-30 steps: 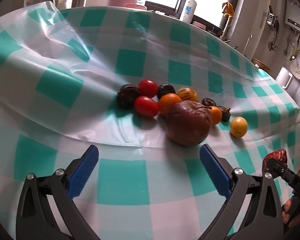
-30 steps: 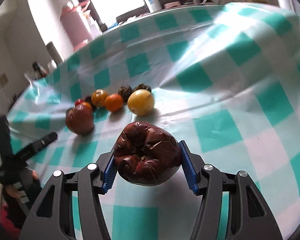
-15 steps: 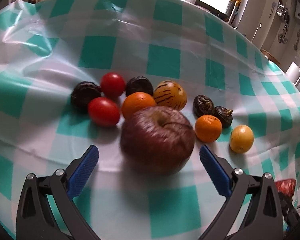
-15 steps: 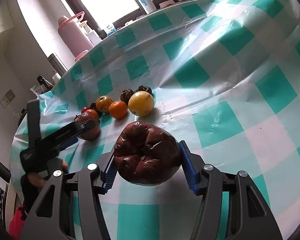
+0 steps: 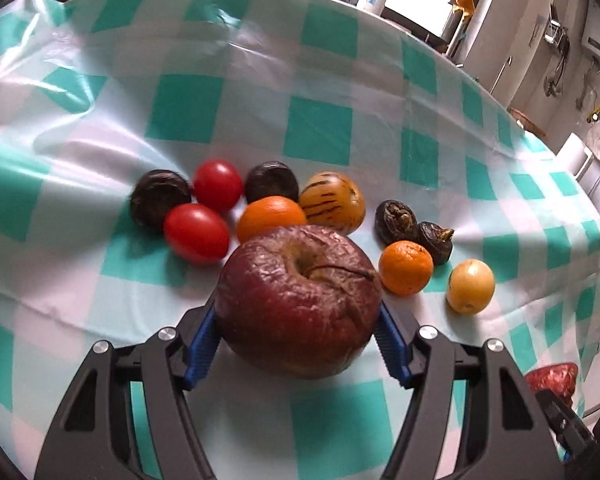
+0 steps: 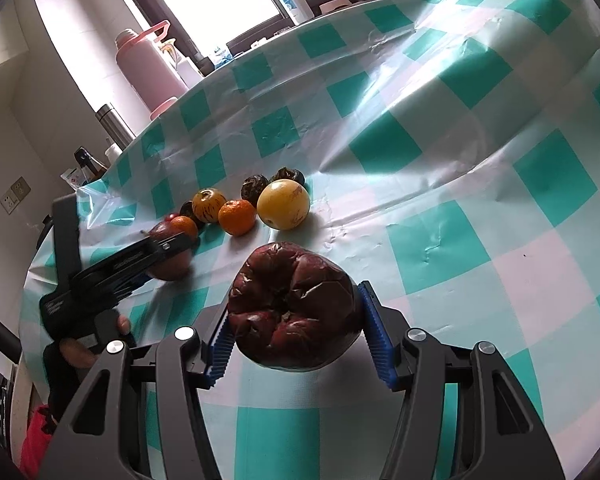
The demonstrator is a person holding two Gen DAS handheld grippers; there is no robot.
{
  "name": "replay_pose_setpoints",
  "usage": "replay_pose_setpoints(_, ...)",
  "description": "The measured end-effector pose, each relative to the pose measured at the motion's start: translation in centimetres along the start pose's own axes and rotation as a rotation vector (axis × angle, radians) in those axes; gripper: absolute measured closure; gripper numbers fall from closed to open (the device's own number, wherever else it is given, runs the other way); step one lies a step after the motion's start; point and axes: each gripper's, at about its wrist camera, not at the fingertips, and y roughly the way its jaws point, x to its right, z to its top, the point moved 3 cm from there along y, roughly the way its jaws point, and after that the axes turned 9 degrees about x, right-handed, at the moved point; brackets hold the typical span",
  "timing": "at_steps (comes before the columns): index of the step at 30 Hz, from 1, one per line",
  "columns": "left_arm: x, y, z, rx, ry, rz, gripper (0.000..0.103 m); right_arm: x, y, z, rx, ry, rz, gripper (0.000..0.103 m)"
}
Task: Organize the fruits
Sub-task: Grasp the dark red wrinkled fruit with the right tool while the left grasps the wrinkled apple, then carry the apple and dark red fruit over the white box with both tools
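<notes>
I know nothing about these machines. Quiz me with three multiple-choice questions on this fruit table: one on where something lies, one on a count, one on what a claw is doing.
1. Where does the yellow fruit lie in the left wrist view?
A. right end of the group
B. between the tomatoes
C. on the apple

2. How many red tomatoes are there?
A. one
B. two
C. four

3. What is the left claw doing?
A. hanging open
B. gripping a bottle
C. closed on the wrinkled apple

Answers: 1 A, it sits right of the small orange. 2 B, the two tomatoes sit left of the group. 3 C, both blue pads press the apple's sides.
</notes>
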Motion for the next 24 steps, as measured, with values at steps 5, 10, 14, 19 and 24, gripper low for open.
replay_pose_setpoints(5,-1.8,-2.3,-0.9,0.012,-0.087,0.004,0.036,0.1,-0.2,0.0,0.007,0.001,0.008,0.047)
replay_pose_setpoints(10,-2.1,-4.9,-1.8,0.061,-0.114,-0.018,0.036,0.3,-0.2,0.0,0.013,0.0,0.016,0.047)
replay_pose_setpoints(14,-1.3,-6.8,-2.6,0.108,-0.101,-0.066,0.036,0.3,-1.0,0.0,0.037,-0.004,0.035,0.047)
replay_pose_setpoints(19,-0.2,-8.5,-3.4,0.153,-0.045,-0.111,0.035,0.3,-2.6,-0.5,0.055,0.02,0.085,0.047)
replay_pose_setpoints(24,1.4,-9.2,-3.9,0.181,0.026,-0.128,0.035,0.8,-4.7,-1.2,0.067,0.058,0.13,0.047)
